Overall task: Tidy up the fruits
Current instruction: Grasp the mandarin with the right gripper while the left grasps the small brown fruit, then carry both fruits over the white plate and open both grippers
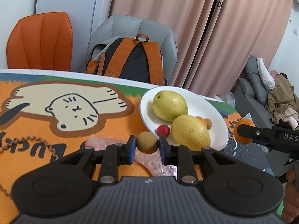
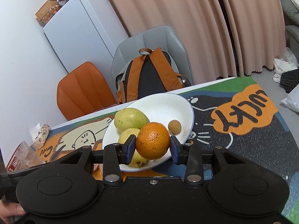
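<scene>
On the cat-print tablecloth [image 1: 56, 130], at the 2 o'clock side of the left wrist view, stands a white plate [image 1: 214, 112] already holding two green-yellow pears [image 1: 170, 105], a small red fruit [image 1: 163, 130] and a small brown fruit [image 2: 174, 127]. The left gripper [image 1: 147, 145] pinches a round brown fruit [image 1: 147, 142] just short of the plate's 7 o'clock rim, while the right gripper [image 2: 152, 146] pinches an orange [image 2: 152, 140] over the near rim. Judged from this, the sorting is well advanced, with these two fruits yet to be set down.
</scene>
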Available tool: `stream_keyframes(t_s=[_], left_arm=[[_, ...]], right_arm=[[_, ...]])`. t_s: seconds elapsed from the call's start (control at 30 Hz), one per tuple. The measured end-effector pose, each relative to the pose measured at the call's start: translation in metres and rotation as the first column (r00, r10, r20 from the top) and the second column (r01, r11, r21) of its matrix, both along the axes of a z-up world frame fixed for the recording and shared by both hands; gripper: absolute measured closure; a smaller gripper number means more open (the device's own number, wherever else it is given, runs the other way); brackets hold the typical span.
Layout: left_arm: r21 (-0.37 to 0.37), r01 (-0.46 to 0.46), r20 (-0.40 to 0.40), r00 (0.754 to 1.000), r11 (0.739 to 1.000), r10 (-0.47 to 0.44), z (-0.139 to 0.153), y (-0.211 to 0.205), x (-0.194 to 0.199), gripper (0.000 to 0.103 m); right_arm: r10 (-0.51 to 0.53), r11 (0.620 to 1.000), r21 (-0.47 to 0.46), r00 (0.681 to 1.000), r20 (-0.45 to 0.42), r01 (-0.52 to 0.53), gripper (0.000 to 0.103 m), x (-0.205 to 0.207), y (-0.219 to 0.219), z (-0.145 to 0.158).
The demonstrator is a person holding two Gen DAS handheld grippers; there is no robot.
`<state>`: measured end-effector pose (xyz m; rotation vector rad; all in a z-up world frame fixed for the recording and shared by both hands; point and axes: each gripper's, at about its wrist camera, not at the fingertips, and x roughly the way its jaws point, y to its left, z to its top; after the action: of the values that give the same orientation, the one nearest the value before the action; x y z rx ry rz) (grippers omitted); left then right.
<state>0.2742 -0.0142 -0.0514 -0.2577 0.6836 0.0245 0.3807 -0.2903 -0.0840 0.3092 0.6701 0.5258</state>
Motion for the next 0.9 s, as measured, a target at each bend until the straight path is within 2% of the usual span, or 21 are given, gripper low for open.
stream_keyframes(t_s=[0.37, 0.5, 0.9], left_arm=[[0.008, 0.003, 0.013, 1.000, 1.000, -0.004, 0.009, 0.000, 0.018, 0.079], [0.015, 0.013, 0.013, 1.000, 1.000, -0.013, 0.010, -0.003, 0.026, 0.079], [0.034, 0.052, 0.023, 0.998, 0.998, -0.052, 0.017, -0.019, 0.054, 0.079]], right_arm=[[0.008, 1.000, 0.013, 1.000, 0.001, -0.008, 0.066, 0.018, 0.005, 0.001], [0.002, 1.000, 0.031, 1.000, 0.020, -0.003, 0.061, 0.023, 0.004, 0.002], [0.016, 0.998, 0.056, 1.000, -0.008, -0.016, 0.061, 0.034, -0.006, -0.003]])
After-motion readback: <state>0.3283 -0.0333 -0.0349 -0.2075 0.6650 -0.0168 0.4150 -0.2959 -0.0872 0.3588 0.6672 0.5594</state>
